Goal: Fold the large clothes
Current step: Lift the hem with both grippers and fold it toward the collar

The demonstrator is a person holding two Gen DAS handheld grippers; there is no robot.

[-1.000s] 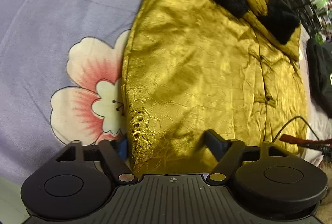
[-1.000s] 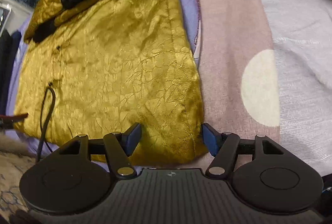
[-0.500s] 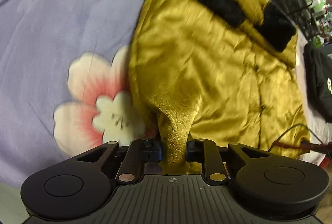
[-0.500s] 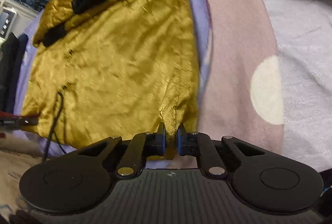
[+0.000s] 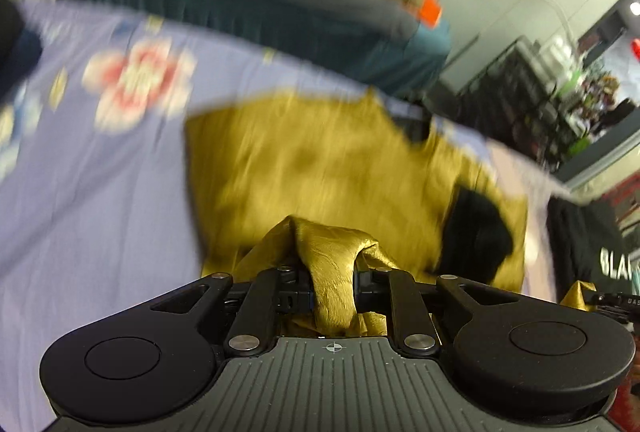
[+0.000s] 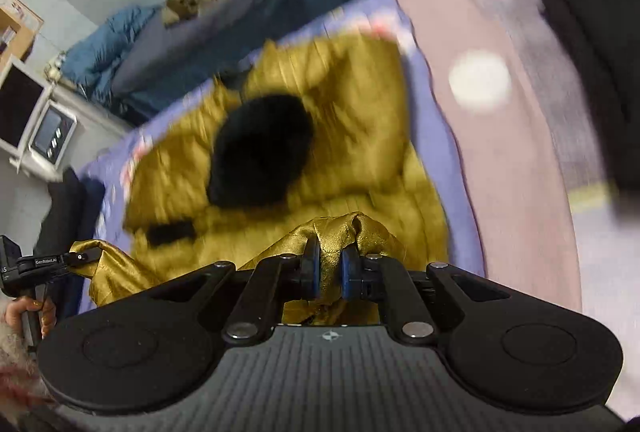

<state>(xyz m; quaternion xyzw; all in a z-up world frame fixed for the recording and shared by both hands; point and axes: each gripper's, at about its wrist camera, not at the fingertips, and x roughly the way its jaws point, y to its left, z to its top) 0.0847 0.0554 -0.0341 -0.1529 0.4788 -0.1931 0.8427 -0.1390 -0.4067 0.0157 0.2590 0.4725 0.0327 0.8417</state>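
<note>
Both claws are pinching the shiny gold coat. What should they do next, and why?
Probably carry the pinched hem forward and lay it over the black fur collar. The left claw and right claw are each shut on a bunched corner of the gold coat, lifted above the part lying flat on the purple sheet.

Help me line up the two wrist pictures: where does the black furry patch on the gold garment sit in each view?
Left wrist view: the black furry patch sits right of centre, just beyond the left gripper.
Right wrist view: the patch sits centre-left, above the right gripper.
Shared landmark: the gold garment, pinched by both grippers.
</note>
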